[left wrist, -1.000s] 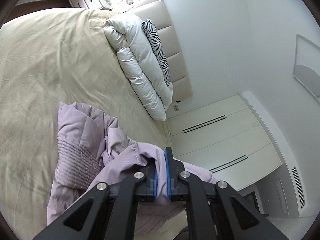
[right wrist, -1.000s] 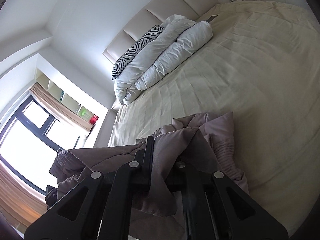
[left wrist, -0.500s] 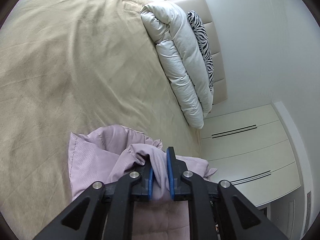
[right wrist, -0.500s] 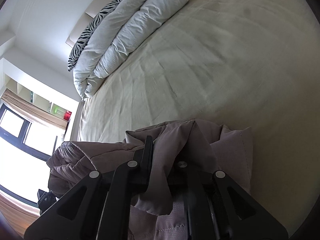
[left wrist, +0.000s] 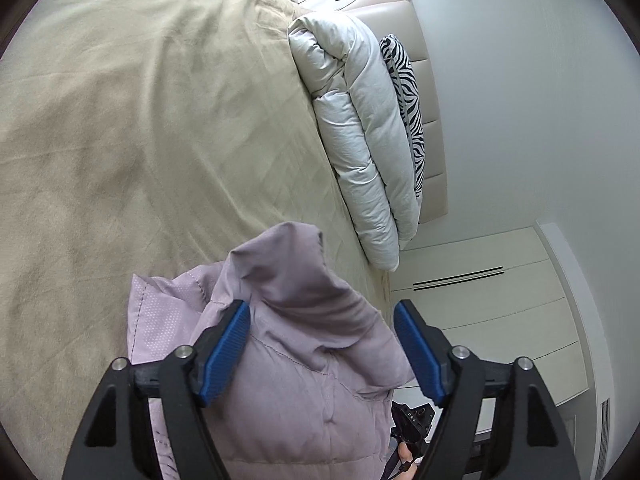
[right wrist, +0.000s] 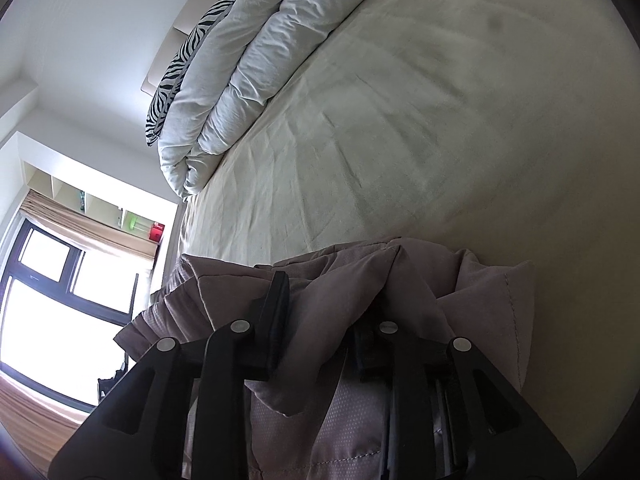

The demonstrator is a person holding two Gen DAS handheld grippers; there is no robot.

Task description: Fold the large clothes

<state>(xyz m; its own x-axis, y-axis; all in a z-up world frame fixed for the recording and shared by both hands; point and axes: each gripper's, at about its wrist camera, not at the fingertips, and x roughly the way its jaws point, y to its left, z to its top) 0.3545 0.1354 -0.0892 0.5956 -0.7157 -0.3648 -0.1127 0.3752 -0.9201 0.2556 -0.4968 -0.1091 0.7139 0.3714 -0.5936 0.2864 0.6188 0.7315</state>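
The lilac puffer jacket [left wrist: 304, 364] lies bunched at the bed [left wrist: 132, 152] edge, unfolded. Left claw [left wrist: 322, 346] gapes around it; right claw [right wrist: 324, 332] pinches a fold. Folding looks barely begun.

Daylight floods my right wrist view from the window [right wrist: 60, 304], blown out to pure white, leaving the fingers [right wrist: 276, 312] and the near folds of the jacket [right wrist: 332, 412] in backlit shadow. My left wrist view is evenly lit and cooler, the wall [left wrist: 520, 100] a flat grey-white, with soft shadows under the duvet [left wrist: 360, 140] on the bed [left wrist: 140, 140]. Both views stay sharp at centre, while the fisheye bends straight lines and dark vignetting rings every corner.
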